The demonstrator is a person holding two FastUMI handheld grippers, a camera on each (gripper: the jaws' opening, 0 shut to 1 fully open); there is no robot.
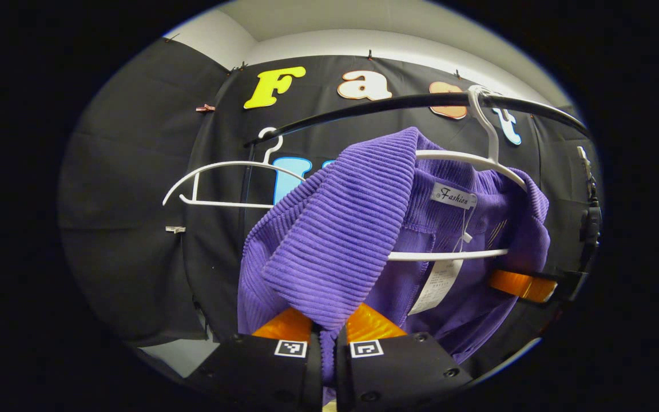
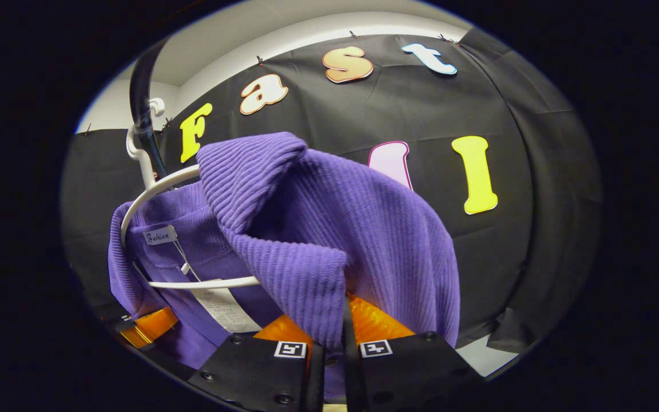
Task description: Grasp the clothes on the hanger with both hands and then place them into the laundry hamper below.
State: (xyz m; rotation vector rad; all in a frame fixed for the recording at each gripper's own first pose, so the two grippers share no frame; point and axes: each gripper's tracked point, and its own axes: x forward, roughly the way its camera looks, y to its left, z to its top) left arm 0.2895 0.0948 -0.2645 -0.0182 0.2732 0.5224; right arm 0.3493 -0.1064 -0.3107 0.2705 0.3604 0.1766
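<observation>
Closest to the lens in the left gripper view, the left gripper [image 1: 328,326] sits at 6 o'clock with its two fingers drawn together on a fold of the purple ribbed sweater [image 1: 341,240], cloth pinched between them. That sweater hangs on a white hanger [image 1: 478,160] hooked over a black rail [image 1: 398,103] toward 12 o'clock; its shoulder is lifted off the hanger's near arm. A second, bare white hanger [image 1: 221,183] hangs on the same rail toward 9 o'clock. At 4 o'clock, the other gripper shows beside the sweater's far edge.

In the right gripper view, the right gripper [image 2: 344,326] at 6 o'clock is likewise clamped on the purple ribbed sweater [image 2: 329,229], a pleat of fabric pressed between both fingers. The white hanger [image 2: 152,189] curves toward 9 o'clock, still inside the garment's neck.

A woven neck label [image 1: 453,196] is sewn inside the collar, and a paper tag [image 1: 438,286] dangles below it; its print is too small to make out.
</observation>
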